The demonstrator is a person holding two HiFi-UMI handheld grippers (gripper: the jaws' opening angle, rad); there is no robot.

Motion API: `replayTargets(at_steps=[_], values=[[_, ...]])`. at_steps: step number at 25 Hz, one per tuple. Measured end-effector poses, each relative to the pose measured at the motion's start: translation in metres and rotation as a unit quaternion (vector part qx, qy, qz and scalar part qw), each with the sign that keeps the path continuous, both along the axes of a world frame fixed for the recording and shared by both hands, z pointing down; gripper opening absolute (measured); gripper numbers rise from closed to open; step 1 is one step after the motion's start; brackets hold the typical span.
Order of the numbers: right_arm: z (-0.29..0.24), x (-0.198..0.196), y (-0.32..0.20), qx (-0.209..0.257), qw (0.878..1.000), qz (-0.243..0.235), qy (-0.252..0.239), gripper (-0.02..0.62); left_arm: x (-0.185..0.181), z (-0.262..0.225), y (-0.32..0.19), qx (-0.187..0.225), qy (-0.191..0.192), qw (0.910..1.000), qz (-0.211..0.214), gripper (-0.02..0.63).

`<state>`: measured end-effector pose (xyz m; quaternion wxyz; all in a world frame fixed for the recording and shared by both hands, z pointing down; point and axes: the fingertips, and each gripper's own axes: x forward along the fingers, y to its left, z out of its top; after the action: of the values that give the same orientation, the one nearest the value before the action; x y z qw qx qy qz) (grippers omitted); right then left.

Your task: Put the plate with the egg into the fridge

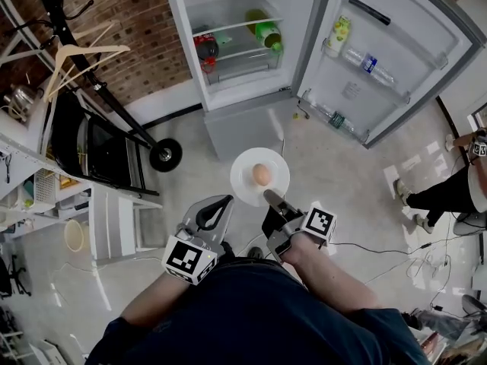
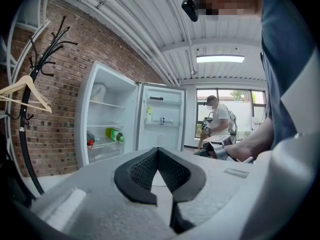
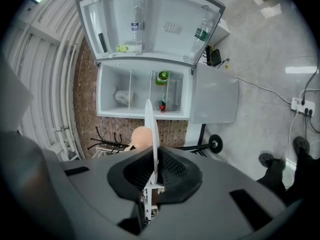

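Right claw (image 1: 272,201): clenched on the near rim of the plate; in the right gripper view the rim runs edge-on between the pads.
Plate (image 1: 245,187): up in the air over the floor (image 1: 342,181), held about level, well short of the fridge.
Egg (image 1: 262,174): riding near the middle of the plate.
Left claw (image 1: 222,204): tips together on nothing, just beside the right one, clear of the plate.
Fridge (image 1: 185,29): straight ahead, door (image 1: 396,59) swung wide, bare shelf (image 1: 224,27) waiting.
Done: plate's lifted, egg's aboard, door's open.
Left: carry it in, set it on a shelf, let go. About halfway by my reckoning.
Count: one plate, one egg, two claws, one fridge. Two bottles (image 1: 266,30) lie on the lower shelf, three more sit in the door.
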<state>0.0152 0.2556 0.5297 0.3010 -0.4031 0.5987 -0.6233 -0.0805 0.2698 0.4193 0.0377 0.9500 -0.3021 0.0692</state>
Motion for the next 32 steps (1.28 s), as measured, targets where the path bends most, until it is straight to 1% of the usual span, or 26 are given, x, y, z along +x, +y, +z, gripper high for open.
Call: replayTargets(at_steps=[3,6,11,19,23,27,32], values=[[0.001,0.001,-0.021,0.0,1.0,-0.002,0.001,0.026,0.001,-0.001,-0.022,0.001,0.004,1.0,-0.003,0.005],[0.001,0.001,-0.048,0.0,1.0,-0.002,-0.001,0.026,0.003,-0.002,-0.05,0.002,0.006,1.0,0.004,0.005],[0.003,0.003,-0.107,-0.006,1.0,0.013,0.006,0.026,0.003,0.001,-0.116,-0.001,0.009,0.9997,0.023,0.005],[-0.007,0.003,-0.212,-0.015,0.998,0.054,0.012,0.026,0.005,-0.002,-0.233,-0.018,0.019,0.9968,0.076,0.005],[-0.014,0.005,-0.256,-0.011,0.997,0.073,0.011,0.026,0.007,-0.008,-0.28,-0.015,0.019,0.995,0.097,0.005],[-0.019,0.013,-0.297,-0.008,0.997,0.079,0.011,0.026,0.015,-0.015,-0.315,-0.01,0.016,0.9948,0.1,0.005],[-0.02,0.025,-0.344,-0.006,0.998,0.062,0.007,0.026,0.028,-0.019,-0.35,-0.01,0.016,0.9962,0.085,0.005]])
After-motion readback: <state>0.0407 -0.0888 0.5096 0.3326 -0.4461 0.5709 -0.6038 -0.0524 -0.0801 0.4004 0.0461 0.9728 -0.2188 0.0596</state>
